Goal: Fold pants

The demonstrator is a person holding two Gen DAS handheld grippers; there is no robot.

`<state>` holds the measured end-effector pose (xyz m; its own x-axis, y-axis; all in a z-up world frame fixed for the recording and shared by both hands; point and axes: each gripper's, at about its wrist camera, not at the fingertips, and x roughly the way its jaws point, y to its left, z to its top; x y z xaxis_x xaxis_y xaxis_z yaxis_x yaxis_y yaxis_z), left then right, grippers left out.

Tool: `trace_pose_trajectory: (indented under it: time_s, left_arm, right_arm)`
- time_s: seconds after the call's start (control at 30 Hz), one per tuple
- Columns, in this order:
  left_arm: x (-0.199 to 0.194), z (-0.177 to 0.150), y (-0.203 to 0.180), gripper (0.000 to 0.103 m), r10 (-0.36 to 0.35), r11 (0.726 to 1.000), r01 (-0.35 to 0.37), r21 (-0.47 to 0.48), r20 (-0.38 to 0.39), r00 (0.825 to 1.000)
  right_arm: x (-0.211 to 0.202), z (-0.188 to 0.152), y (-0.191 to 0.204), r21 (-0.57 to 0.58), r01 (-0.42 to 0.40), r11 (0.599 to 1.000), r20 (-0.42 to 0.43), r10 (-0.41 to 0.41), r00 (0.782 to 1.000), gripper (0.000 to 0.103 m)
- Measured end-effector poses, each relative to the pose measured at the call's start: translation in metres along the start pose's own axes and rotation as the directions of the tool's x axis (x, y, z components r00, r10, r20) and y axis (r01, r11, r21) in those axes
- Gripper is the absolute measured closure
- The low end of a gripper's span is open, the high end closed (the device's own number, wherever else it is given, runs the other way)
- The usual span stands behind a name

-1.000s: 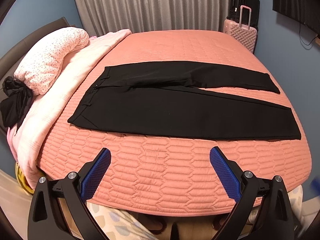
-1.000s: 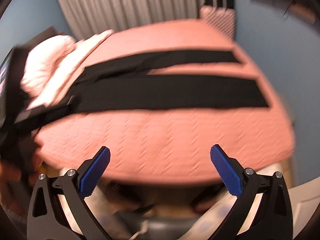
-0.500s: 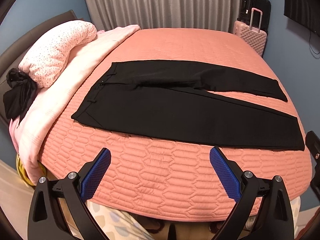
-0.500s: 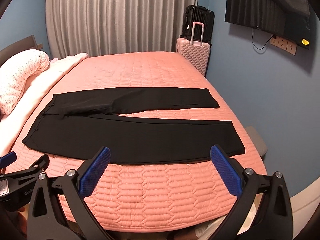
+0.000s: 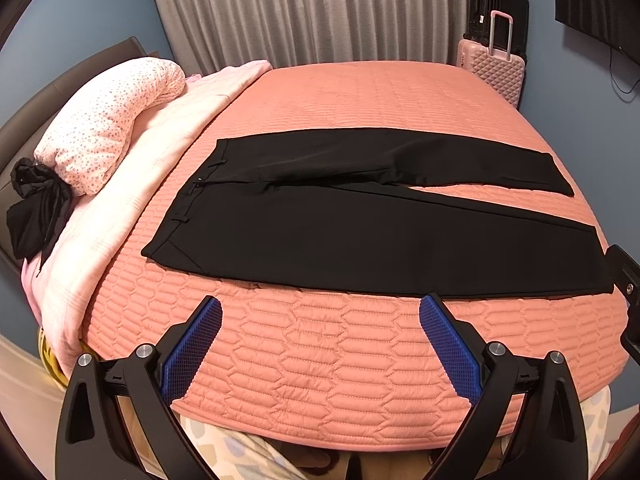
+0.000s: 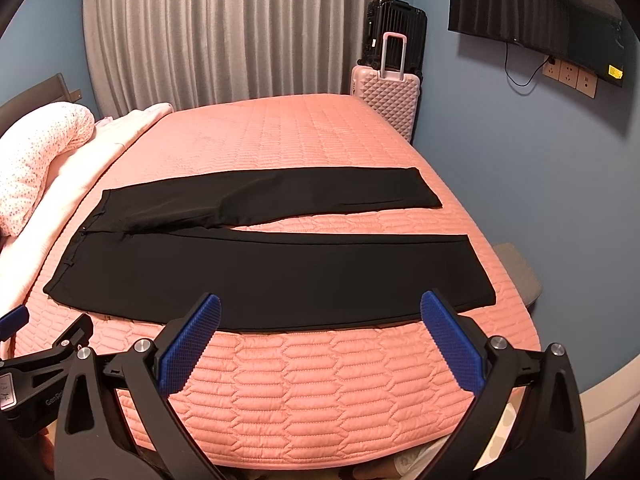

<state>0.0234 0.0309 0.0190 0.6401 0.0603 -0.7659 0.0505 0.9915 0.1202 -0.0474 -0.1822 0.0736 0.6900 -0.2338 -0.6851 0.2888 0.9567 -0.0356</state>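
Right now your left gripper (image 5: 320, 344) and right gripper (image 6: 320, 340) both hover with jaws spread wide and empty over the near edge of the bed (image 5: 320, 380). Beyond them the black pants (image 5: 360, 236) lie flat, unfolded, waistband left, legs splayed apart. You seem to be at the approach; next, probably bring one leg over the other.

black pants (image 5: 360, 220) flat and unfolded across the bed, waistband left, legs slightly apart rightward
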Motion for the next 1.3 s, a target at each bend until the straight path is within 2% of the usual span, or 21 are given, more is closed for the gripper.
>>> trace_pose_trajectory:
  time_s: [0.23,0.33,0.43,0.57,0.7,0.8,0.97,1.07,1.2,1.3]
  left_arm:
    - [0.001,0.002,-0.001,0.005,-0.022,1.0,0.022,-0.004,0.003,1.0]
    - [-0.001,0.003,0.001,0.005,-0.029,1.0,0.03,-0.01,0.013,0.999]
    - [-0.005,0.004,0.002,0.005,-0.046,0.999,0.047,-0.026,0.038,0.998]
    - [-0.008,0.005,0.001,0.005,-0.064,0.998,0.066,-0.024,0.062,0.996]
    - [-0.007,0.006,-0.001,0.005,-0.088,0.996,0.089,-0.002,0.06,0.994]
    - [-0.006,0.006,-0.003,0.005,-0.074,0.997,0.074,0.003,0.066,0.995]
    - [-0.004,0.006,-0.005,0.005,-0.073,0.997,0.072,0.021,0.059,0.996]
    - [-0.002,0.006,-0.007,0.005,-0.032,0.999,0.031,0.022,0.053,0.998]
    - [0.006,0.009,-0.006,0.005,-0.028,1.0,0.028,0.003,0.008,1.0]
    - [0.008,0.009,-0.006,0.005,-0.012,1.0,0.012,0.002,0.03,0.999]
  right_arm:
    - [0.0,0.003,-0.002,0.014,0.008,1.0,0.011,-0.009,1.0,0.005]
    - [-0.008,0.004,-0.011,0.057,-0.034,0.998,0.058,0.03,0.998,0.005]
    - [-0.006,0.008,-0.017,0.079,-0.056,0.995,0.049,0.052,0.997,0.005]
    - [-0.003,0.01,-0.018,0.066,-0.031,0.997,0.047,0.027,0.999,0.005]
    - [-0.01,0.009,-0.019,0.062,-0.011,0.998,0.099,0.005,0.995,0.005]
    - [-0.009,0.01,-0.018,0.045,-0.027,0.999,0.094,0.023,0.995,0.005]
    - [0.001,0.009,-0.016,0.02,0.023,1.0,0.044,-0.024,0.999,0.005]
    - [0.004,0.007,-0.016,0.024,0.028,0.999,0.039,-0.029,0.999,0.005]
    - [0.005,0.006,-0.017,0.027,0.0,1.0,0.045,-0.002,0.999,0.005]
    - [0.013,0.006,-0.014,0.009,-0.02,1.0,0.014,0.02,1.0,0.005]
